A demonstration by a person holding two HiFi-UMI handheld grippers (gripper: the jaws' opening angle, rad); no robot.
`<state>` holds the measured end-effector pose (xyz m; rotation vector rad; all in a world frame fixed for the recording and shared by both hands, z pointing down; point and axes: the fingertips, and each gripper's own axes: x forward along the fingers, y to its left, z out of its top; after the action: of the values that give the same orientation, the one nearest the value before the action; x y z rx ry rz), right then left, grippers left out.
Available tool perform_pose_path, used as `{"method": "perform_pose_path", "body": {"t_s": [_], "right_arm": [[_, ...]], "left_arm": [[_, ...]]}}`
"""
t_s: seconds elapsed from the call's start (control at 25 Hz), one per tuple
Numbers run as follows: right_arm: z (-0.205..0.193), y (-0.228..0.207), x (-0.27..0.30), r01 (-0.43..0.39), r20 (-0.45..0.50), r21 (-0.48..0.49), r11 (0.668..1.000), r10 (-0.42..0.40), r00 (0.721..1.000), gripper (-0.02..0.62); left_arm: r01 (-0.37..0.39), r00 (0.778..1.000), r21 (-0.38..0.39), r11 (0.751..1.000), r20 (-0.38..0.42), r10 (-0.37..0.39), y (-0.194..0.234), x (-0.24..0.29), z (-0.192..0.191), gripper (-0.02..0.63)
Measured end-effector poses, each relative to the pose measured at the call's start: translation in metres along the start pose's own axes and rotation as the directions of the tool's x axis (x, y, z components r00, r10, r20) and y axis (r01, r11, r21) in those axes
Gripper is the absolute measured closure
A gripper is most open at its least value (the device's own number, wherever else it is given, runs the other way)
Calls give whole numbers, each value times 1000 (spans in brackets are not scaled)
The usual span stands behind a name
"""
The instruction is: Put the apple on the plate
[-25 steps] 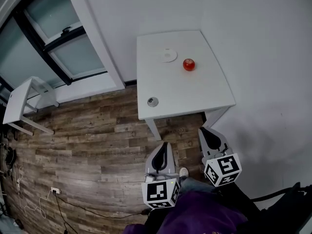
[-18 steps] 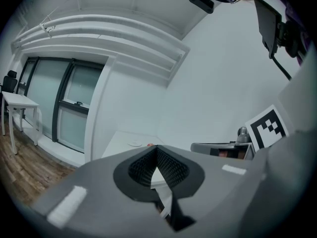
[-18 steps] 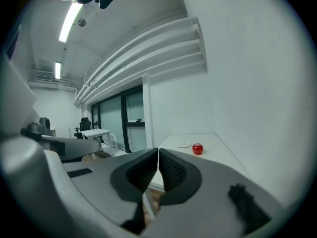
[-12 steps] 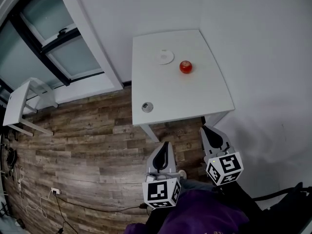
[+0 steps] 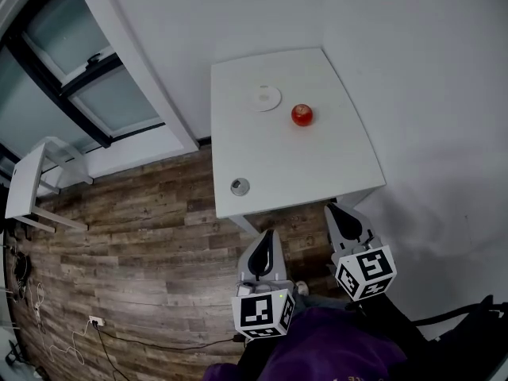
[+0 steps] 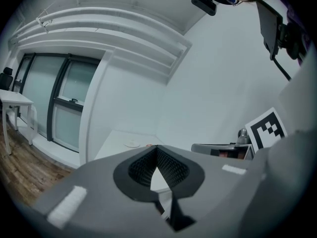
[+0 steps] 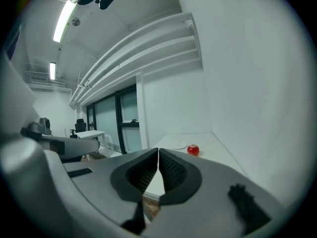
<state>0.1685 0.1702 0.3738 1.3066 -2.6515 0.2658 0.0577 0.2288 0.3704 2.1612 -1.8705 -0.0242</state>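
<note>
White table in a corner between white walls, wood-plank floor to its left. Red apple sits on the bare tabletop toward the far end, near the small white plate, to its right, apart from it and not on it. Small round grey object near the table's front left corner, well apart from both. Left gripper and right gripper are short of the table's near edge, pointing toward it. Left jaws pressed together, nothing between; right jaws likewise together, empty
</note>
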Motion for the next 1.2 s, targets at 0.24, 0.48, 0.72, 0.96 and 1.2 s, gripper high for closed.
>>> {"method": "perform_pose_path", "body": {"t_s": [0.24,0.48,0.72,0.96,1.2], "right_arm": [[2,-2,39,17,-19,4,1000,-17,1000,583],[10,-5,84,35,-25,13,999,-35,999,583],[20,-9,130,44,-28,6,999,-43,999,583],[18,-15,159,70,-42,17,997,-69,997,583],[13,-26,178,87,-69,25,996,-85,994,583]], "left_arm": [[25,1000,7,1000,0,-25,26,34,12,598],[36,999,12,999,5,-36,60,67,26,598],[54,999,13,998,5,-55,90,102,38,598],[72,997,8,997,-15,-72,114,124,38,598],[81,996,-5,997,-43,-81,123,140,33,598]]}}
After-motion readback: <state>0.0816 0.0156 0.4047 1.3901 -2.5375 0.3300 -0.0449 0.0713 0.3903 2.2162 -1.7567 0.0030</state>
